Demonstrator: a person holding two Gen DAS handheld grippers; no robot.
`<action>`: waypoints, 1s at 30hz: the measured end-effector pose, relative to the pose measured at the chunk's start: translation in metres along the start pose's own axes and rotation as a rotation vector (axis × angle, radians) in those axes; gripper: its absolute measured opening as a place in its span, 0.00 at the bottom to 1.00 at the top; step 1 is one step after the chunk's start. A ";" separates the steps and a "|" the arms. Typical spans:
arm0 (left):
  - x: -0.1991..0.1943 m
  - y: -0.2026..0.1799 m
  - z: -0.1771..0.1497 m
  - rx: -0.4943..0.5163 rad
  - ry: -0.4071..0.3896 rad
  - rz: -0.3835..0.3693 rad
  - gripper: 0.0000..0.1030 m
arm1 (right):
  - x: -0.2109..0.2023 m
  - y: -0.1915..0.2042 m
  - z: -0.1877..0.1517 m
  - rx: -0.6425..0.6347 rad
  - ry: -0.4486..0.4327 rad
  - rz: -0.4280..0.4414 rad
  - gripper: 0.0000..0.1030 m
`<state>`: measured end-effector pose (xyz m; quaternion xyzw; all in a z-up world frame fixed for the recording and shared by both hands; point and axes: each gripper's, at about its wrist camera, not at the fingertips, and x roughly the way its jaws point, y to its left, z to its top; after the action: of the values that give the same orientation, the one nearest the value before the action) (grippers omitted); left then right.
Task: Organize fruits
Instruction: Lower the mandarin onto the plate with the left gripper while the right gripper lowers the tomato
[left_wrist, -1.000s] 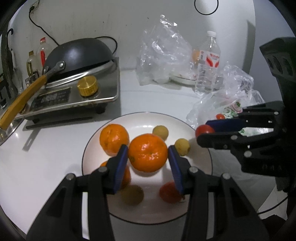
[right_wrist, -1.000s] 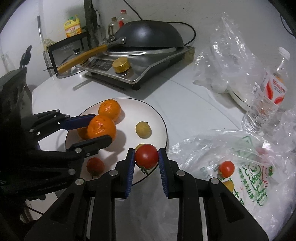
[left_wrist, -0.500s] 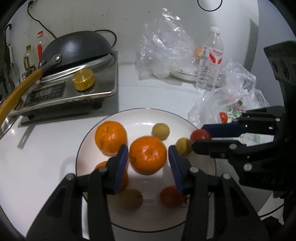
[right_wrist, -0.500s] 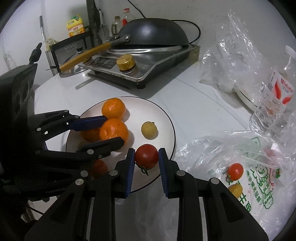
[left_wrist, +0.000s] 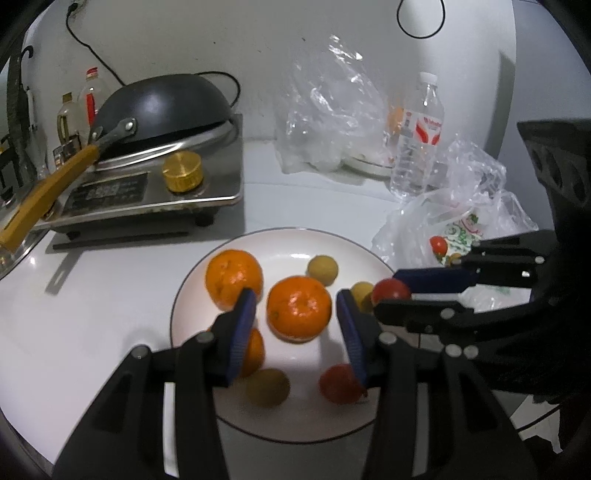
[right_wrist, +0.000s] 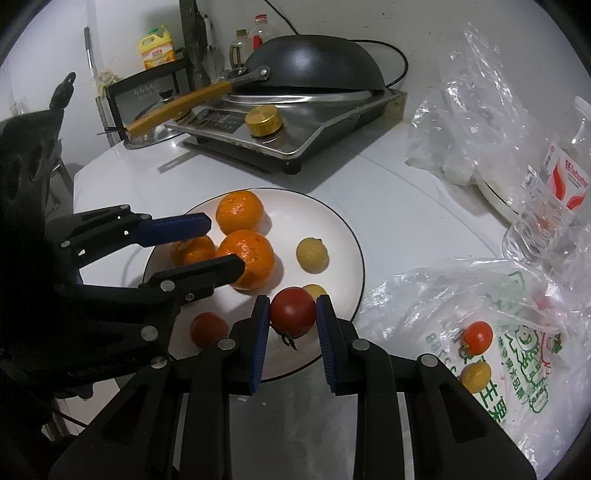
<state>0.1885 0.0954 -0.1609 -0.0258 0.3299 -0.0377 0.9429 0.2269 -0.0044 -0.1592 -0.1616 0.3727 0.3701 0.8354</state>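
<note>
A: Where was the fruit at that point?

B: Mostly on the white plate on the surface. The right gripper pinched a red tomato between its fingers, held over the plate's near rim. The left gripper had its fingers spread to either side of an orange on the plate — small gaps showed on both sides, so I judged it not gripped.

A: Anything left outside the plate?

B: Yes, a small tomato and a yellow fruit lay in the printed plastic bag beside the plate.

A: How would the tomato handle?

B: Light, smooth-skinned and soft, I'd say — easily bruised or split if squeezed hard, and round enough to roll once set down. The grip across its widest part looked sensible. The orange seemed firmer, with a dimpled peel that should slip less; taking it across its middle would suit.
</note>
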 end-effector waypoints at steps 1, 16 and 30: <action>-0.002 0.002 -0.001 -0.004 -0.002 0.002 0.46 | 0.001 0.001 0.000 -0.002 0.003 0.001 0.26; -0.015 0.017 -0.010 -0.032 -0.016 0.013 0.46 | 0.015 0.016 -0.006 -0.001 0.055 0.006 0.26; -0.018 0.017 -0.014 -0.038 -0.014 0.019 0.46 | 0.019 0.013 -0.009 0.031 0.076 0.011 0.27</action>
<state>0.1664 0.1138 -0.1622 -0.0408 0.3242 -0.0225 0.9448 0.2211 0.0085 -0.1794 -0.1604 0.4108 0.3625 0.8210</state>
